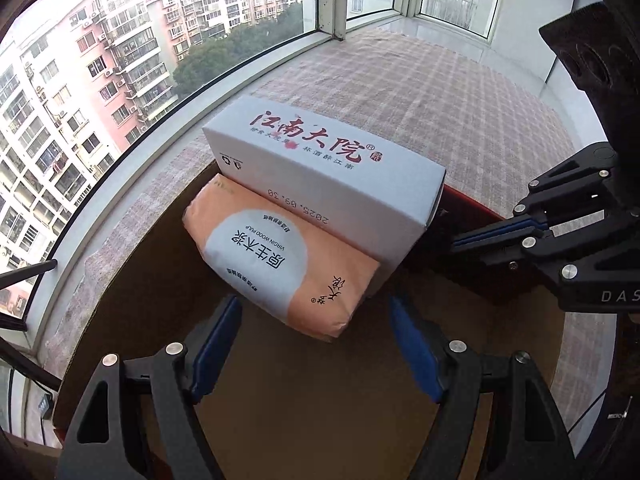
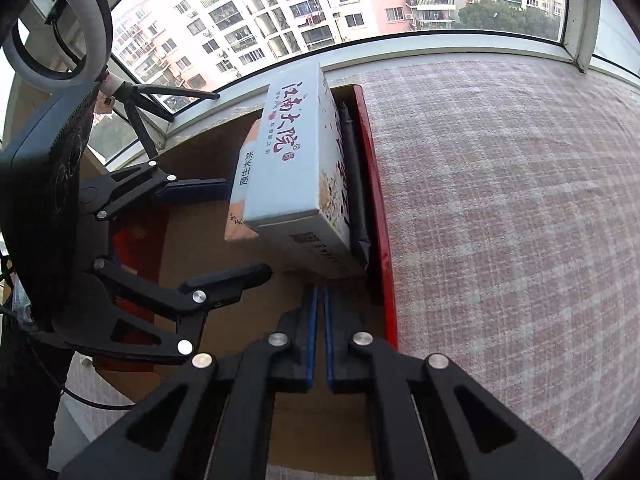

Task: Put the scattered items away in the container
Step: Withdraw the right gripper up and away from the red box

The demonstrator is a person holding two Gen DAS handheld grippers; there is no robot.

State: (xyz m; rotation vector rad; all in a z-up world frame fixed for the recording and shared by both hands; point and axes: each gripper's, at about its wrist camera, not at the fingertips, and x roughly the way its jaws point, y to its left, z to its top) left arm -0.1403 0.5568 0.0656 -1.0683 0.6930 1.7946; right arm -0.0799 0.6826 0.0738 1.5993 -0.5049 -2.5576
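Where cardboard walls rise, carton (image 1: 320, 168) beside tissue pack (image 1: 276, 264).

White box (image 1: 328, 168) leans on orange tissue pack (image 1: 280, 264) inside red-rimmed cardboard container (image 2: 378, 200).

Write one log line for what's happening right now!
white box: in cardboard container, beside orange tissue pack | left hand-held gripper: open, empty | right hand-held gripper: shut, empty

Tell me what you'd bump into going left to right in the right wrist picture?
Ring light → left gripper → orange tissue pack → white box → red container wall → checked cloth.
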